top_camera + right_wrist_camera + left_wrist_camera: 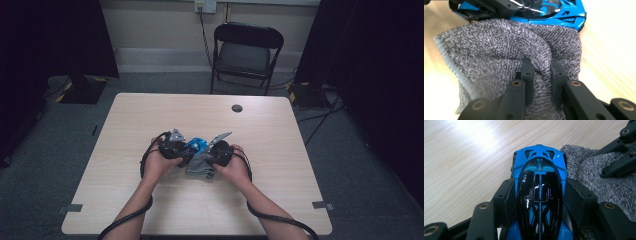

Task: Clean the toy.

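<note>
Gripping a glossy blue-and-black toy car point(540, 195) by its sides, left gripper point(540, 197) holds it over the pale wood-grain table point(150, 200), mid-table, long axis running away along the jaws w/ far end pointing fwd. Right gripper point(541, 70) is pinched tight on a nubby grey knit cloth point(499, 50) touching the car's side.

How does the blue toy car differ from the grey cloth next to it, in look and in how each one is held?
The toy car is hard, glossy, blue and black; the cloth is soft, matt, knitted grey. The car keeps its moulded shape, while the cloth lies crumpled and folded. The left claw clamps the car's sides; the right claw pinches a fold of cloth. Both touch each other above the wooden table.
</note>
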### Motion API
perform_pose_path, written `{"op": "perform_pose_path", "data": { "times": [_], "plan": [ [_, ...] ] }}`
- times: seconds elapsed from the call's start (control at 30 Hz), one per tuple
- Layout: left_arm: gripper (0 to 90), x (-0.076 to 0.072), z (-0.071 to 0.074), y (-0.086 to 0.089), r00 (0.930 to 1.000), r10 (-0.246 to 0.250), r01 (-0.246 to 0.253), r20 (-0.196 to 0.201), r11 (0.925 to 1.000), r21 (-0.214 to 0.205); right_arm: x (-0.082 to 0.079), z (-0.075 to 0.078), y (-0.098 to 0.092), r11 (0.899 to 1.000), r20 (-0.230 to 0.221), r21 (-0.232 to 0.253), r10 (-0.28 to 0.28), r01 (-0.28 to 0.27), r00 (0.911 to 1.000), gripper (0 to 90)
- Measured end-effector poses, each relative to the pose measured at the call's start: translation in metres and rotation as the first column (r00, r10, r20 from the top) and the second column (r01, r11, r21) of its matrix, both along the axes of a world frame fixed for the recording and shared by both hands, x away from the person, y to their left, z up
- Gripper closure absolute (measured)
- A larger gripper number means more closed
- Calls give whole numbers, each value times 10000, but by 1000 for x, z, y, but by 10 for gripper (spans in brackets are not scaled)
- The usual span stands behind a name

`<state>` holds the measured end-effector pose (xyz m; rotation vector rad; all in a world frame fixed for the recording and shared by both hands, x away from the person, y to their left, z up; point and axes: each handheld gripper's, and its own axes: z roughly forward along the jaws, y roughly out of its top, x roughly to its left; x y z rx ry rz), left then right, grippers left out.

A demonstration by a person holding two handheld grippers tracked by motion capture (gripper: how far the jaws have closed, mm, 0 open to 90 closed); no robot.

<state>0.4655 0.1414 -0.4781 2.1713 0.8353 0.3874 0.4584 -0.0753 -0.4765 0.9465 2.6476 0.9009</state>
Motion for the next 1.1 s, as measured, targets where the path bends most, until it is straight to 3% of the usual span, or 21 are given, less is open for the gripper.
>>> {"op": "perform_pose_path", "data": {
  "times": [0.33,0.57,0.8,1.1],
  "plan": [
    [432,0,-1,0,10000,-22,22,55,10000,-35,6,0,-14,9987,-15,296,-410,411,9992,768],
    [433,0,-1,1,10000,-42,42,-1,10000,-71,16,3,-23,9964,43,149,-831,830,9965,769],
    [433,1,0,1,10000,-22,22,-10,10000,-65,26,5,-32,9918,347,-13,-1278,1279,9912,769],
    [433,1,-1,3,10000,-6,4,-53,9997,-225,33,10,-56,9799,420,247,-1989,1980,9791,773]
  ]
}}
